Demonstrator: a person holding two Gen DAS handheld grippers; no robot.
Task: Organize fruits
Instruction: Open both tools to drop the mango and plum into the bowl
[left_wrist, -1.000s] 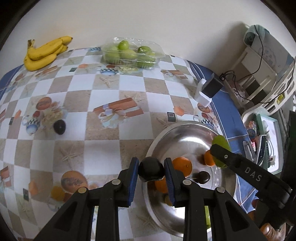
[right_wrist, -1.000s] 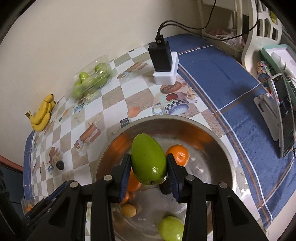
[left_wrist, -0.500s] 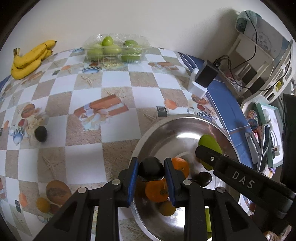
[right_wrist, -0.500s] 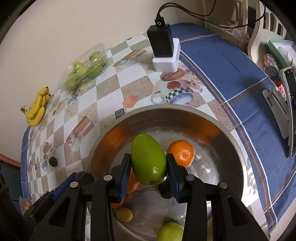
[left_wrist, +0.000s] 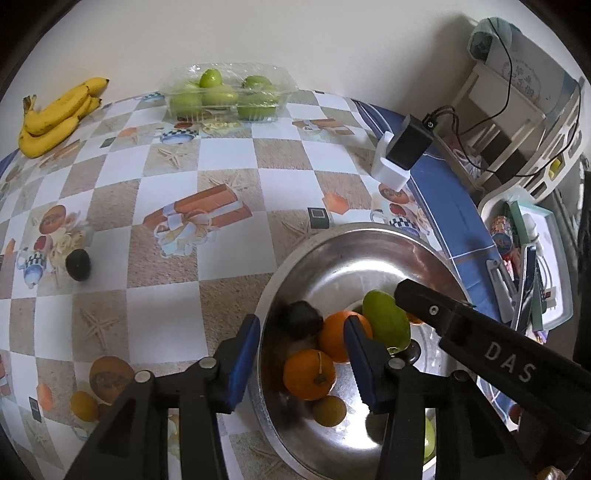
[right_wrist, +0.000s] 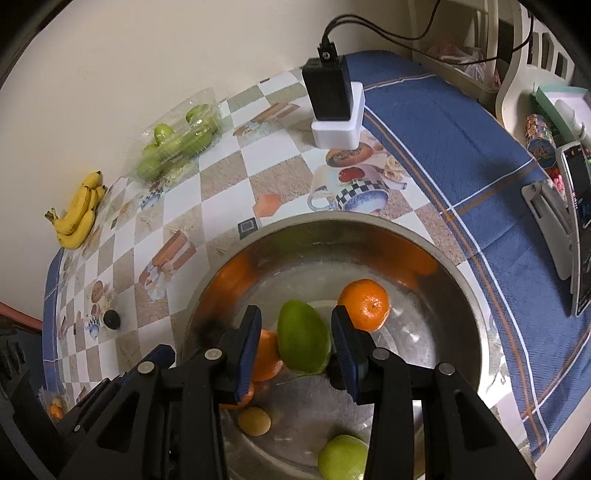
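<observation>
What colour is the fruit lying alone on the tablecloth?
Dark, nearly black fruit; clearest in the left wrist view.

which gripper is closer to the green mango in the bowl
Right. The right gripper has its open fingers on either side of the green mango. The left gripper is open over the near side of the steel bowl, with the mango beyond its right finger.

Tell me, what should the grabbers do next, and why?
Probably lift the left gripper out and go for the dark fruit lying alone on the tablecloth. Both grippers are open above the bowl, with the mango and other dark fruit dropped in.
</observation>
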